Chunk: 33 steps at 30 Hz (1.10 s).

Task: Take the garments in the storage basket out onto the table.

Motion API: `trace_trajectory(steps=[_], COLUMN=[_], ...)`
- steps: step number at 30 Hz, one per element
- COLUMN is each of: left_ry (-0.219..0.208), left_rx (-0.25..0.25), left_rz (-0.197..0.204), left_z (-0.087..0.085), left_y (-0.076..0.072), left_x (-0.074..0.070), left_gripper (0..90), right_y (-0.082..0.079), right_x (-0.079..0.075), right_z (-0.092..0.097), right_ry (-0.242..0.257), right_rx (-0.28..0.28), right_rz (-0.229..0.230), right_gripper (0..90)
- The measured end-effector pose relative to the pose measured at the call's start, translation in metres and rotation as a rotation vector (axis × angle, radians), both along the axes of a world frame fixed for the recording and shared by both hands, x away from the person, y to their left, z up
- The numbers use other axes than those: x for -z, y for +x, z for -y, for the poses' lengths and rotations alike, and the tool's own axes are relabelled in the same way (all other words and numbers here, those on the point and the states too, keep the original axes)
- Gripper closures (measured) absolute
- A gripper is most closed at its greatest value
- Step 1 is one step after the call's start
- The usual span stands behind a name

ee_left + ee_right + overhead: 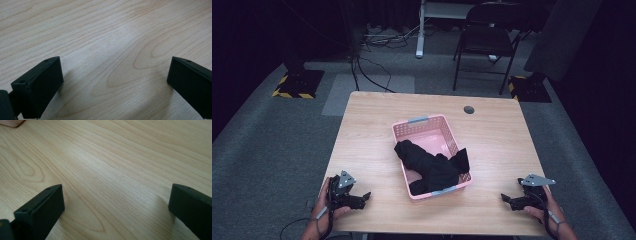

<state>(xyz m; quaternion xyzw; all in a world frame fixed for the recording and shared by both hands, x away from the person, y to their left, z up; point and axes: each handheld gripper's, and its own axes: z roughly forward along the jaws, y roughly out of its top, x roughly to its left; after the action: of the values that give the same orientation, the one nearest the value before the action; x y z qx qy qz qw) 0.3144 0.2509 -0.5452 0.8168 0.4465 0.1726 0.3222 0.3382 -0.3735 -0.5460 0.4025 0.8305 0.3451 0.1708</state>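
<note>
Black cloth: crumpled black fabric garment (432,167), matte, soft folds, no print visible; one corner stands up in a point at its right side.
Cloth place: centre of high view, inside the pink plastic lattice-walled basket (418,128); fills the near half, drapes over the near right rim, far half of basket shows bare pink floor.
Basket: rectangular, set at a slant on the table, grey strip on far rim and on near rim.
Table: light wood-grain tabletop (377,120), small dark round hole near its upper right.
Left gripper (363,198): lower left of high view, held in person's left hand (329,210), resting at the near table edge, well apart from basket. Jaws wide apart in left gripper view, nothing btwn them, just bare wood.
Right gripper (506,199): lower right of high view, in right hand (542,210), near table edge, well apart from basket. Jaws spread wide in right gripper view, nothing held; pink basket corner at upper left of that frame.
Background: black folding chair (487,35) at top of high view, beyond table.
</note>
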Motion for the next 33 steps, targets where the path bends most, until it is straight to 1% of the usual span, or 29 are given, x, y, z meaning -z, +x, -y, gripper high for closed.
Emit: trace_trajectory(steps=[15,18,20,21,22,23,24,26,29,30,31,32,33], left_ry=[0.000,0.000,0.000,0.000,0.000,0.001,0.000,0.000,0.000,0.000,0.000,0.000,0.000], left_rx=[0.000,0.000,0.000,0.001,0.001,0.000,0.000,0.000,0.000,0.000,0.000,0.000,0.000], left_rz=[0.000,0.000,0.000,0.001,0.001,0.000,0.000,0.000,0.000,0.000,0.000,0.000,0.000], left_z=[0.000,0.000,0.000,0.000,0.000,0.000,0.000,0.000,0.000,0.000,0.000,0.000,0.000], left_y=[0.000,0.000,0.000,0.000,0.000,0.000,0.000,0.000,0.000,0.000,0.000,0.000,0.000], left_x=[0.000,0.000,0.000,0.000,0.000,0.000,0.000,0.000,0.000,0.000,0.000,0.000,0.000], left_gripper=[0.0,0.0,0.0,0.0,0.0,0.0,0.0,0.0,0.0,0.0,0.0,0.0,0.0], right_y=[-0.001,0.000,0.000,0.000,0.000,0.000,0.000,-0.001,-0.002,-0.003,-0.003,-0.004,-0.004], right_x=[0.000,-0.002,-0.003,-0.004,-0.006,-0.006,-0.008,-0.009,-0.014,-0.017,-0.017,-0.023,-0.025], right_z=[0.001,0.002,0.002,0.002,0.001,0.001,0.000,-0.001,-0.004,-0.006,-0.006,-0.008,-0.009], right_ry=[-0.003,-0.020,-0.024,-0.038,-0.056,-0.056,-0.072,-0.085,-0.093,-0.095,-0.095,-0.100,-0.103], right_rx=[-0.005,-0.007,-0.009,-0.010,-0.014,-0.014,-0.012,-0.021,-0.028,-0.031,-0.031,-0.036,-0.038], right_rz=[-0.005,-0.024,-0.027,-0.038,-0.034,-0.034,-0.036,-0.039,-0.034,-0.025,-0.025,-0.019,-0.013], right_gripper=[0.1,0.2,0.2,0.3,0.3,0.3,1.8,2.6,2.6,2.5,2.5,2.6,2.6])
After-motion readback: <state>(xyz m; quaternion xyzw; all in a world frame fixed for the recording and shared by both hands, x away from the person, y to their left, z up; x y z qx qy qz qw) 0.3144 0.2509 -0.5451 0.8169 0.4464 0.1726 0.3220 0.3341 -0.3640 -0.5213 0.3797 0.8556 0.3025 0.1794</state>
